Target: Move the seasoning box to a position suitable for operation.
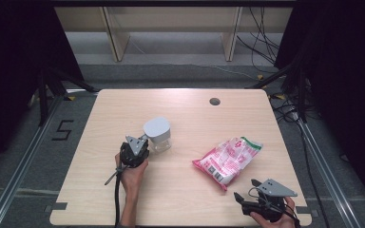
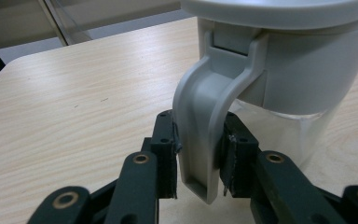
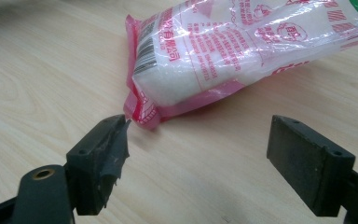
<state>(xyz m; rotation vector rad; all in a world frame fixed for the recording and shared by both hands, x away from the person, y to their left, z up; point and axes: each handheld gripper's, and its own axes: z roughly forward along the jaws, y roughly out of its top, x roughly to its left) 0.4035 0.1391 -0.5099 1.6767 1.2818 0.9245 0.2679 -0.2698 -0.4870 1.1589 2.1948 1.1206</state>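
Jug (image 1: 157, 134), clear with a grey lid, stands upright on the worktop (image 1: 180, 199), and its grey handle (image 2: 205, 126) is already clamped between the jaws of the left tool (image 2: 198, 158), so the grasp looks done while any lifting or pouring seems still ahead. Right of the jug, well apart, lies a sealed red-printed bag (image 1: 228, 159) of white grains. Nearer the person than the bag, the right tool (image 3: 196, 163) rests with jaws wide apart and empty, the bag untouched.
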